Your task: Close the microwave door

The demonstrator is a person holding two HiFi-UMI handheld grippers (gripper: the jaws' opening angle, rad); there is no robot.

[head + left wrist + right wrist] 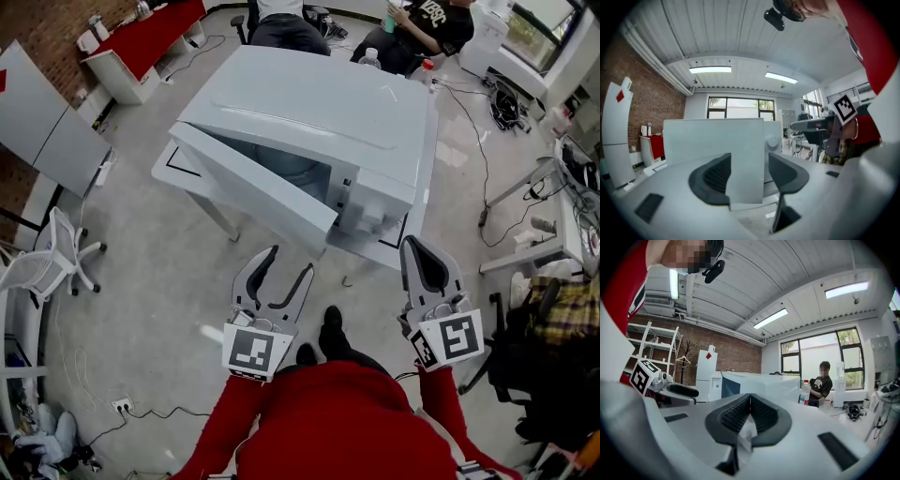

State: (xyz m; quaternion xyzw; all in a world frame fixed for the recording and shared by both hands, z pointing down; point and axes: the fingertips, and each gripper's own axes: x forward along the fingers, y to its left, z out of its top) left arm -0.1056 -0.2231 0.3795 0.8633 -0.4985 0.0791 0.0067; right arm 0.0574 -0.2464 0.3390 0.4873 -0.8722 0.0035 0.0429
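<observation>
Two grippers hover in the lower half of the head view, both short of the microwave (pixel 309 103), which stands on the table (pixel 178 169) in the upper centre. Its door (pixel 253 183) is partly open and reaches toward the frame's centre. The left gripper (pixel 291 261) has its jaws wide apart and holds nothing. In the left gripper view the door's edge shows between them but looks still apart from the pads. The right gripper (pixel 415 248) has its jaws pressed together and empty, near the microwave's lower right corner. I think the main risk is that the door's edge slips between the wide left jaws, so the push twists instead of closing. A hard push could also slide the microwave on the table or slam the door. The right gripper could be caught if it moves into the gap.
</observation>
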